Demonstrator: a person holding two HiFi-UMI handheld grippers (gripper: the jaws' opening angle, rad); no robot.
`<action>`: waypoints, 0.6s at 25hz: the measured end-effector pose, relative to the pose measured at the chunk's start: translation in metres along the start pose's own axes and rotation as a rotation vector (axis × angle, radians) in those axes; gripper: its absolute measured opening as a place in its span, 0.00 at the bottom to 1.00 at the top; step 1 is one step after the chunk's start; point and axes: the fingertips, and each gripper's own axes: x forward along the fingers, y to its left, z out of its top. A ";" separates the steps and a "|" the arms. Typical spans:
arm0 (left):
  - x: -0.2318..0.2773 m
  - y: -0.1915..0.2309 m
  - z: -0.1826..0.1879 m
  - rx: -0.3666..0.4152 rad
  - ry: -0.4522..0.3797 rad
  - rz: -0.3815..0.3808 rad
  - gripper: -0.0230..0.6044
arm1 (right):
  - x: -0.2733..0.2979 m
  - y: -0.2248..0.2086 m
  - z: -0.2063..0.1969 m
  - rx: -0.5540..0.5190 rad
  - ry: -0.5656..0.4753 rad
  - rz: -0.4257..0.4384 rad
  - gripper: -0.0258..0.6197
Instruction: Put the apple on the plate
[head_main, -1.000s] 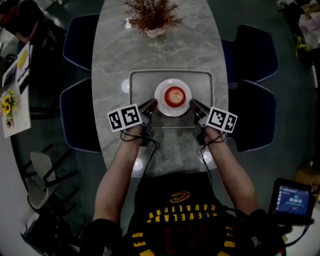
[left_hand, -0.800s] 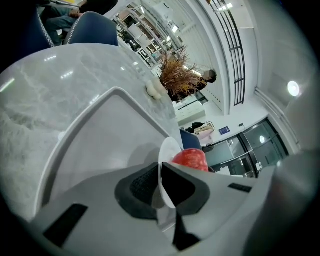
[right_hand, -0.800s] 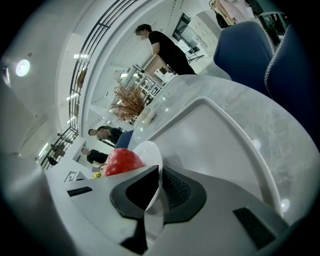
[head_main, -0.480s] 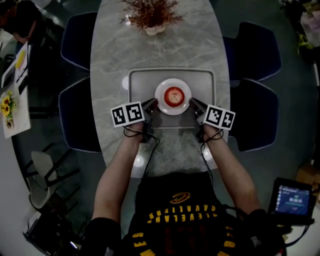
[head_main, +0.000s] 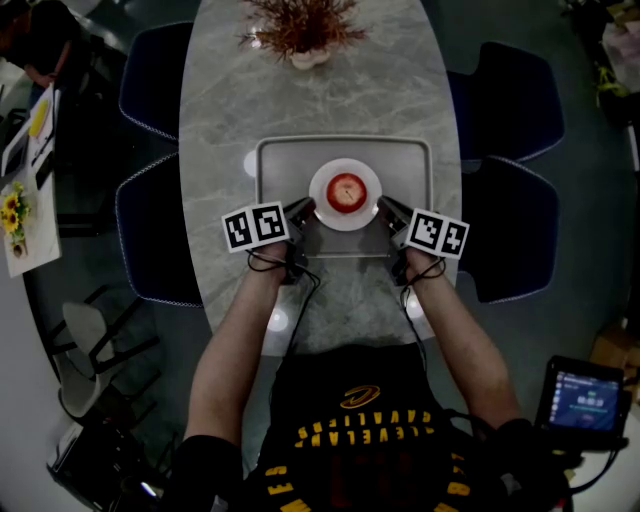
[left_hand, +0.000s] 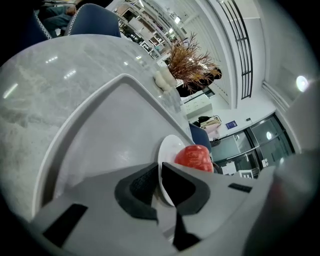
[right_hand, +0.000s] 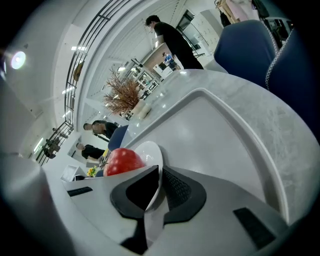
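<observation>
A red apple (head_main: 346, 191) rests on a white plate (head_main: 345, 218), which is over the grey tray (head_main: 270, 150). My left gripper (head_main: 305, 208) is shut on the plate's left rim and my right gripper (head_main: 385, 206) is shut on its right rim. In the left gripper view the plate's thin edge (left_hand: 167, 150) runs between the black pads of the left gripper (left_hand: 159, 180), with the apple (left_hand: 195, 157) just beyond. In the right gripper view the plate rim (right_hand: 152, 152) sits pinched in the right gripper (right_hand: 159, 185), and the apple (right_hand: 122, 161) lies to its left.
The tray lies in the middle of an oval marble table (head_main: 320, 100). A vase of dried twigs (head_main: 300, 35) stands at the far end. Blue chairs (head_main: 150, 85) (head_main: 515, 100) flank both sides. People (right_hand: 175, 42) stand in the background of the right gripper view.
Both grippers have sunk a little toward the tray with the plate and apple between them. Their hold on the rim is unchanged.
</observation>
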 end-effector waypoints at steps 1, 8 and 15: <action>0.000 0.000 0.000 -0.004 -0.001 -0.001 0.07 | 0.000 0.000 0.000 0.000 0.000 0.000 0.09; 0.000 0.000 0.000 -0.003 -0.002 -0.002 0.07 | 0.000 0.000 0.001 0.001 -0.004 -0.001 0.09; 0.000 0.001 0.002 0.029 -0.011 0.032 0.08 | 0.001 0.000 0.001 -0.012 -0.011 -0.006 0.09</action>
